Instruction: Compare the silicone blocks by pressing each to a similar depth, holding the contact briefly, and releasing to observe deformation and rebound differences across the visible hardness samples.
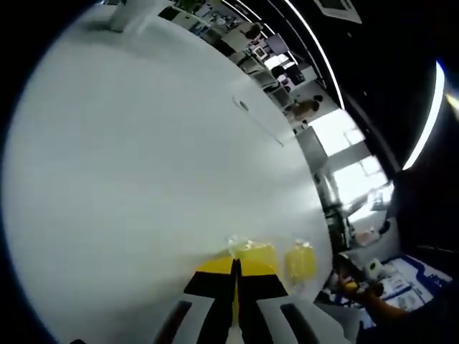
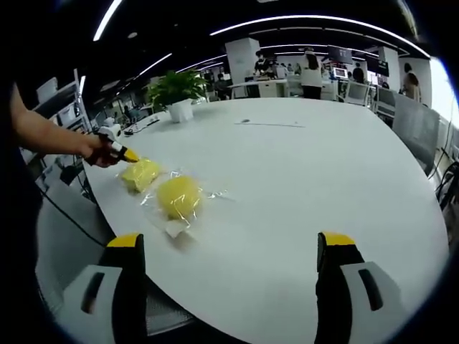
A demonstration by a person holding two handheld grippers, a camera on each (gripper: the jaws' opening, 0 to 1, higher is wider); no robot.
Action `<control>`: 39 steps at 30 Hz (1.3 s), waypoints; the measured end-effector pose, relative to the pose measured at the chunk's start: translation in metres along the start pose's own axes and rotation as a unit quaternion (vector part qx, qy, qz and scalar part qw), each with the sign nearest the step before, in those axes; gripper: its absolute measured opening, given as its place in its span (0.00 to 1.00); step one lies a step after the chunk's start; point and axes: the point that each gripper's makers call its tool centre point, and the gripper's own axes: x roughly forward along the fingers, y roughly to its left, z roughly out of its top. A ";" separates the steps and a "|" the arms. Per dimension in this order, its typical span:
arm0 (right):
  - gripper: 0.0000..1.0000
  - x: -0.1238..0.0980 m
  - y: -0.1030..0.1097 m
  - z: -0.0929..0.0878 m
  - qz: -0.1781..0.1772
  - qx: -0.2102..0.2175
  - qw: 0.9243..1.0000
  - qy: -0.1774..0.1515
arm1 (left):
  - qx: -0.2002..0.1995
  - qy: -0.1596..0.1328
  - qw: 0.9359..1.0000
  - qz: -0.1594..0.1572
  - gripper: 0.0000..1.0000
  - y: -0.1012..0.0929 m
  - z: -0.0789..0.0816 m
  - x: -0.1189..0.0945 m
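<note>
From the right gripper view, the right gripper [image 2: 231, 251] hangs with its yellow-tipped jaws spread wide and empty above the round white table [image 2: 308, 179]. Further off, two yellow silicone blocks in clear plastic wrap lie near the edge, the nearer one [image 2: 179, 196] free, the farther one [image 2: 140, 174] met by the left gripper [image 2: 126, 153]. In the left gripper view its jaws [image 1: 235, 271] are closed together, their tips touching that block [image 1: 252, 251].

A white table [image 2: 301, 186] spans the foreground; a potted plant [image 2: 176, 92] stands at its far edge; people [image 2: 313, 72] stand beyond.
</note>
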 end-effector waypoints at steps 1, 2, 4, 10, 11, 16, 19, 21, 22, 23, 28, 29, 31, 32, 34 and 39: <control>0.95 0.000 0.000 0.000 0.000 0.000 1.000 0.000 | 0.006 -0.001 1.000 -0.001 0.00 -0.002 0.000 -0.001; 0.95 0.000 -0.001 0.000 0.000 0.000 1.000 -0.001 | 0.023 -0.007 1.000 -0.006 0.00 -0.006 0.002 -0.003; 0.95 -0.001 -0.002 0.001 -0.002 0.001 1.000 -0.003 | 0.028 -0.008 1.000 -0.011 0.00 -0.011 0.002 -0.004; 0.95 -0.002 -0.002 0.004 -0.003 0.001 1.000 -0.007 | 0.053 -0.013 0.998 -0.007 0.00 -0.019 0.002 -0.006; 0.95 -0.002 -0.002 0.003 -0.003 0.001 1.000 -0.008 | 0.056 -0.015 0.998 -0.007 0.00 -0.019 0.002 -0.006; 0.96 -0.003 -0.002 0.004 -0.007 0.005 1.000 -0.015 | 0.097 -0.015 0.995 0.007 0.00 -0.026 0.000 -0.007; 0.96 -0.003 0.000 0.003 -0.005 0.001 1.000 -0.016 | 0.090 -0.025 0.996 0.006 0.00 -0.035 0.002 -0.011; 0.96 -0.002 0.001 0.003 -0.003 0.000 1.000 -0.015 | 0.107 -0.027 0.994 0.007 0.00 -0.036 0.004 -0.010; 0.96 -0.002 0.001 0.003 -0.002 0.000 1.000 -0.015 | 0.110 -0.030 0.993 0.006 0.00 -0.040 0.004 -0.011; 0.96 -0.002 0.001 0.003 -0.002 -0.001 1.000 -0.016 | 0.113 -0.032 0.993 0.004 0.00 -0.042 0.005 -0.011; 0.96 -0.003 0.001 0.007 -0.002 0.000 1.000 -0.025 | 0.131 -0.050 0.990 -0.004 0.00 -0.056 0.011 -0.016; 0.96 -0.003 0.002 0.007 -0.002 0.000 1.000 -0.025 | 0.136 -0.052 0.989 0.000 0.00 -0.056 0.011 -0.017; 0.96 -0.003 0.002 0.007 -0.001 -0.004 1.000 -0.025 | 0.140 -0.054 0.989 -0.001 0.00 -0.058 0.011 -0.018; 0.96 -0.003 0.003 0.007 0.000 -0.003 1.000 -0.025 | 0.144 -0.055 0.988 -0.002 0.00 -0.061 0.010 -0.019; 0.96 -0.003 0.003 0.008 0.000 -0.002 1.000 -0.027 | 0.148 -0.056 0.987 -0.004 0.00 -0.064 0.009 -0.020; 0.96 -0.005 0.005 0.008 0.003 -0.004 1.000 -0.028 | 0.154 -0.062 0.986 -0.004 0.00 -0.072 0.010 -0.025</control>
